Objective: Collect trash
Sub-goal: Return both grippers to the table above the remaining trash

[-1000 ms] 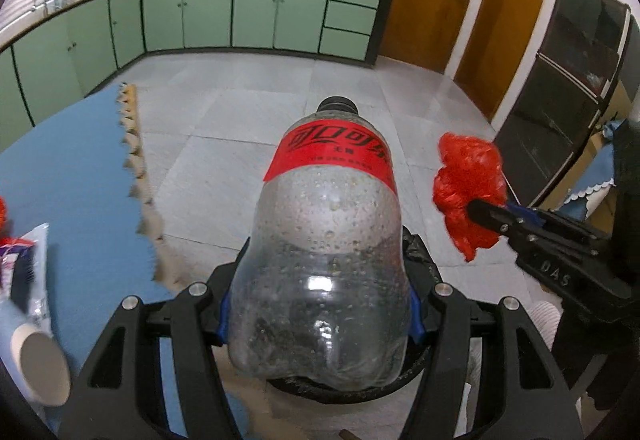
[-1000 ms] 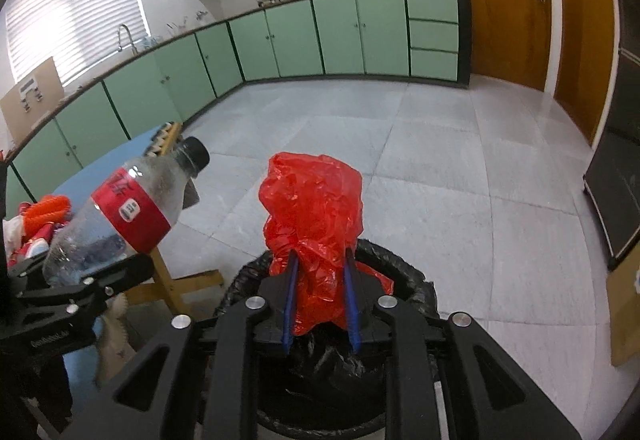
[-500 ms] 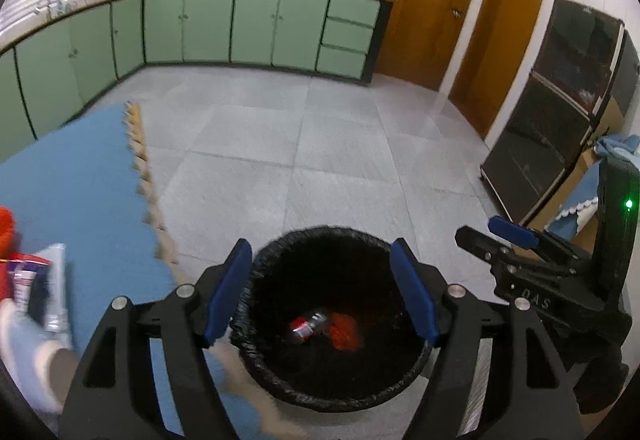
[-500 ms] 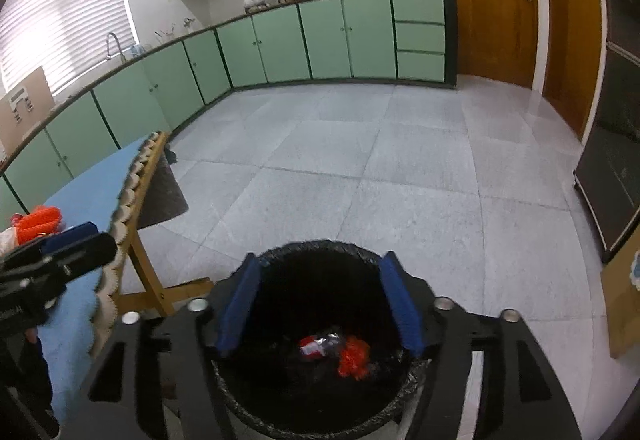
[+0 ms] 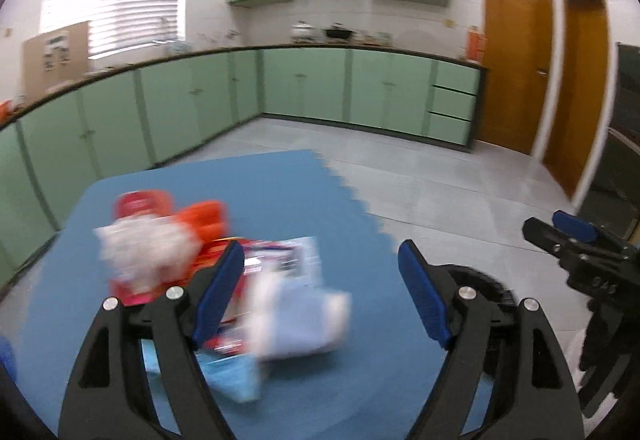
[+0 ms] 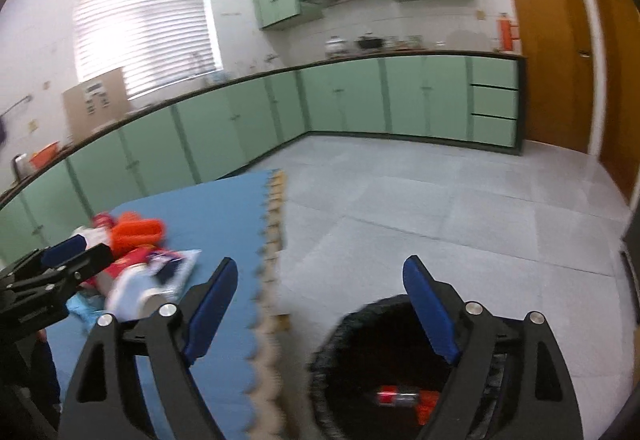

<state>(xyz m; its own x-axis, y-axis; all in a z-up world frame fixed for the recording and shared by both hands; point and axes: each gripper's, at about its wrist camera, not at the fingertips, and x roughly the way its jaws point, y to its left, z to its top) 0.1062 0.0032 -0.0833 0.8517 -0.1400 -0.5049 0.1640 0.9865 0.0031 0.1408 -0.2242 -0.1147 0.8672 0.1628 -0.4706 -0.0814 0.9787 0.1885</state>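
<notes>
Right gripper [image 6: 320, 304] wide open, holds nothing. Black bin [image 6: 352, 324] at bottom right, bottle [image 6: 398, 397] inside. Blue mat [image 6: 224, 207] at left, trash pile [image 6: 144, 260] on it. Left gripper [image 6: 76, 254] at left edge.

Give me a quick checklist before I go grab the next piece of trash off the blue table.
1. Left gripper open and holding nothing: ok.
2. Right gripper open and holding nothing: ok.
3. Bottle inside the bin: ok, it lies at the bottom next to something red.
4. Trash left on the table: ok, a pile sits in front of the left gripper.
5. Next item picked out: cannot tell, the pile is motion-blurred in both views.
6. Left gripper lined up on the pile: not ok, most of the pile lies left of its fingers.
</notes>
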